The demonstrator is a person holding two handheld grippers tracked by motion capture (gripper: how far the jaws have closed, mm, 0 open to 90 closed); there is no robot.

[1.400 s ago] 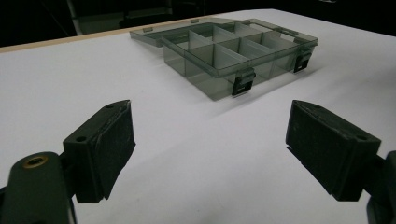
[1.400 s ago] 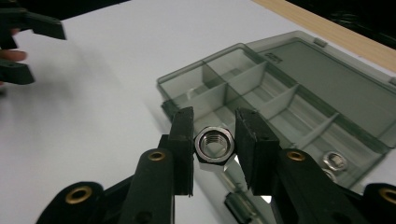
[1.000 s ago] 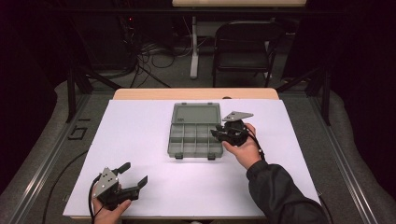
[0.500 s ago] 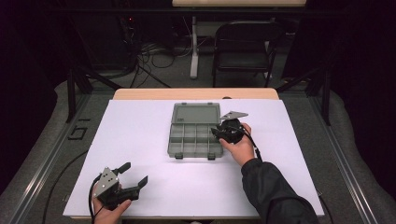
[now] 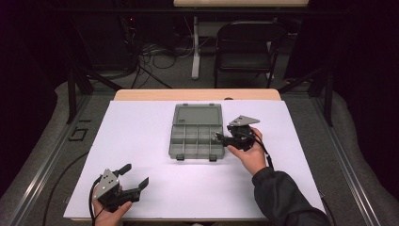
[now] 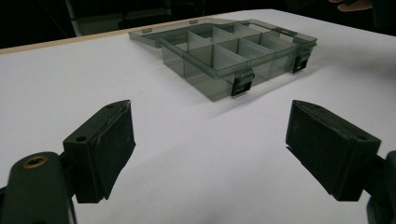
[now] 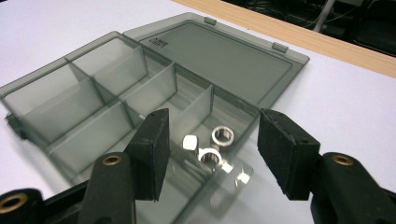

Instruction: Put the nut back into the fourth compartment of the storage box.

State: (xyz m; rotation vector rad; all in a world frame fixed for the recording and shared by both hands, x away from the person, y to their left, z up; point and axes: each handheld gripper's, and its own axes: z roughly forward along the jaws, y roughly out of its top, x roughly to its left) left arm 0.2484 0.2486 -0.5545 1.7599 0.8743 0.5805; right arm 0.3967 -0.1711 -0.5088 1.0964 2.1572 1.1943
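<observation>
A smoky grey plastic organiser box [image 5: 195,136] lies open in the middle of the white table, its lid flat behind it. In the right gripper view its near compartment [image 7: 212,158] holds a few small silver nuts [image 7: 222,136]. My right gripper [image 5: 217,137] hovers at the box's right edge, jaws open over that compartment [image 7: 210,135], nothing between them. My left gripper [image 5: 134,175] rests near the table's front left corner, open and empty. In the left gripper view [image 6: 210,135] the box [image 6: 233,51] lies ahead with its two latches toward me.
The white sheet [image 5: 141,141] covers the table, with a wooden edge [image 5: 197,95] showing at the back. A folding chair [image 5: 244,47] and cables stand on the floor beyond the table.
The right gripper has shifted slightly left toward the box's right edge. The left gripper has stayed put.
</observation>
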